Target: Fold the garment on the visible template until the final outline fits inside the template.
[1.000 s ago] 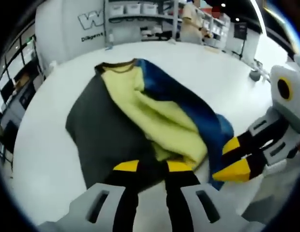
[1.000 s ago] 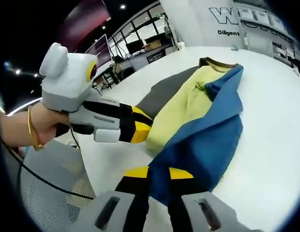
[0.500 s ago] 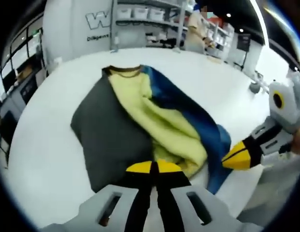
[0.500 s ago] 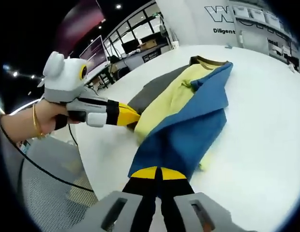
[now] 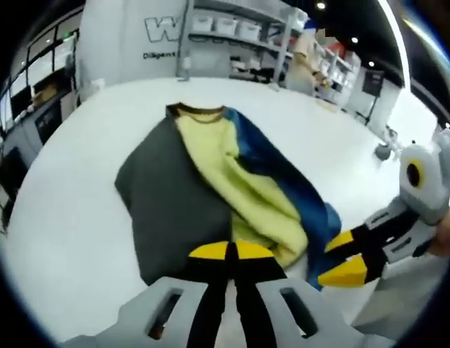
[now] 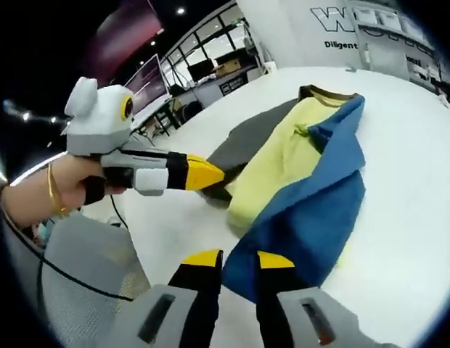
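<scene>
A colour-block garment with grey, yellow and blue panels and a brown collar lies rumpled on the white table. The blue side is folded over the yellow. My left gripper is shut on the near hem, where grey meets yellow. In the right gripper view it comes in from the left, held by a hand with a bangle. My right gripper is open, its jaws apart on either side of the blue corner of the garment. It also shows at the lower right of the left gripper view.
Shelves with white bins and a white wall with lettering stand behind the table. Desks with monitors lie beyond the table's left edge. A mesh chair seat and a cable sit just off the near edge.
My left gripper closed on the hem a second ago and stays shut. My right gripper, shut on the blue cloth half a second ago, has now opened.
</scene>
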